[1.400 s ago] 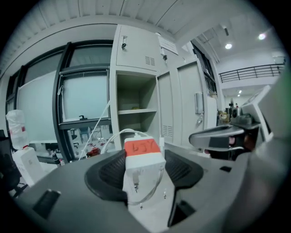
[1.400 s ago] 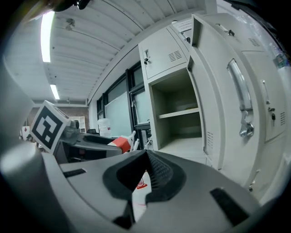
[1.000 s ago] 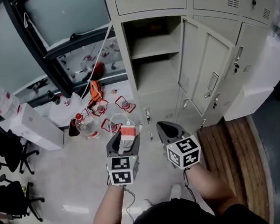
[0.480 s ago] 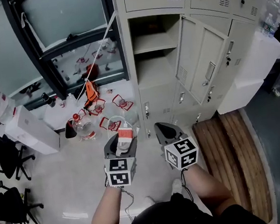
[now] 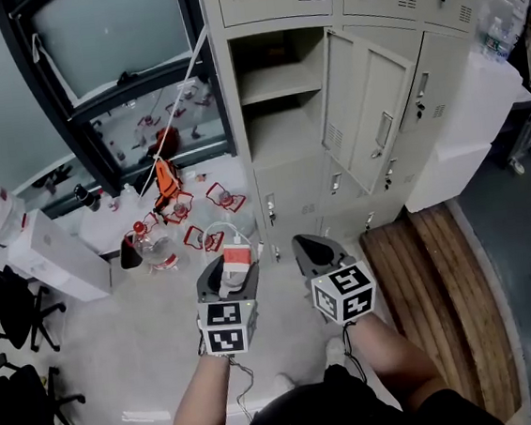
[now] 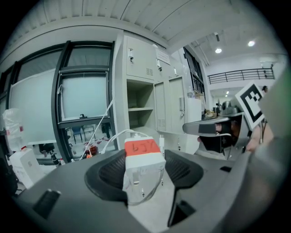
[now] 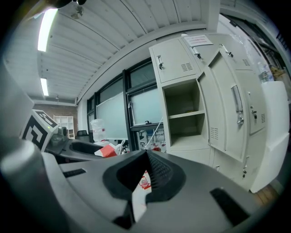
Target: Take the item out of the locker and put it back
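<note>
White charger (image 6: pixel 142 163) sits clamped in the left gripper (image 5: pixel 229 275), below the open locker (image 5: pixel 280 125) at upper centre; right gripper (image 5: pixel 312 246) has jaws together, empty.

Dark-framed window (image 5: pixel 105 30), white box (image 5: pixel 52 259) below it, black office chairs (image 5: pixel 12 309) at left, wooden platform (image 5: pixel 447 282) at right

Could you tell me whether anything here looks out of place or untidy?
Yes: bottles and small red items lie scattered on the floor below the window, left of the open locker, and a white cord slants loose across the window.
</note>
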Demonstrator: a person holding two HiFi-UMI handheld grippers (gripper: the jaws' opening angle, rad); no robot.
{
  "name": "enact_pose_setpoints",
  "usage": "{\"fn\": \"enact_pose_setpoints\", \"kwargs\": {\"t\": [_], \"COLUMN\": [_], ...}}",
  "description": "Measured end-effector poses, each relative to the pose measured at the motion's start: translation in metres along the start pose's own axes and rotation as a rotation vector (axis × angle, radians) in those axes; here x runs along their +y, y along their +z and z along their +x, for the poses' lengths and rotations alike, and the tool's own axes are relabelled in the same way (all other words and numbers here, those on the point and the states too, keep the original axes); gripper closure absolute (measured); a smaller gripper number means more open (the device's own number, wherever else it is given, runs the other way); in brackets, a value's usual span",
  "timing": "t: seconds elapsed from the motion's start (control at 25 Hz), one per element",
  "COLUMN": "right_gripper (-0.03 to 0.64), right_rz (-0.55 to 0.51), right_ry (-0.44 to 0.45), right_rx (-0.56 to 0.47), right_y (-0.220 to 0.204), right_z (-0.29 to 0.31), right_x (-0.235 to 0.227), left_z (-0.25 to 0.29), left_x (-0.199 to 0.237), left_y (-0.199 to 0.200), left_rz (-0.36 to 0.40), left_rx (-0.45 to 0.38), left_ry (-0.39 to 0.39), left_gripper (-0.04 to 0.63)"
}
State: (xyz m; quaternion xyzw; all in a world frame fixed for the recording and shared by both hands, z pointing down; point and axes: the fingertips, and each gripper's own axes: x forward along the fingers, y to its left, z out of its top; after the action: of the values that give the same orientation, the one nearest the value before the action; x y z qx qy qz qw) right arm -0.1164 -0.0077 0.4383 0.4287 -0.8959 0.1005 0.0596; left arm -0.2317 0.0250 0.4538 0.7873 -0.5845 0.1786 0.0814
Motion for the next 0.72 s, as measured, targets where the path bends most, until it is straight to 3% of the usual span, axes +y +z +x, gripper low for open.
{"fn": "enact_pose_setpoints", "kwargs": {"t": [0.72], "right_gripper": [0.620], "right_rz": [-0.011], "right_ry": [0.002], "right_rx": [0.000], "right_y": [0.015], "right_z": [0.006], "right_x": [-0.108], "left_z": [0.092], "left_x": [-0.058], "left_y": [0.037], "left_rz": [-0.013], "left_rx": [-0.004], "left_ry": [-0.009], "left_gripper": [0.327]}}
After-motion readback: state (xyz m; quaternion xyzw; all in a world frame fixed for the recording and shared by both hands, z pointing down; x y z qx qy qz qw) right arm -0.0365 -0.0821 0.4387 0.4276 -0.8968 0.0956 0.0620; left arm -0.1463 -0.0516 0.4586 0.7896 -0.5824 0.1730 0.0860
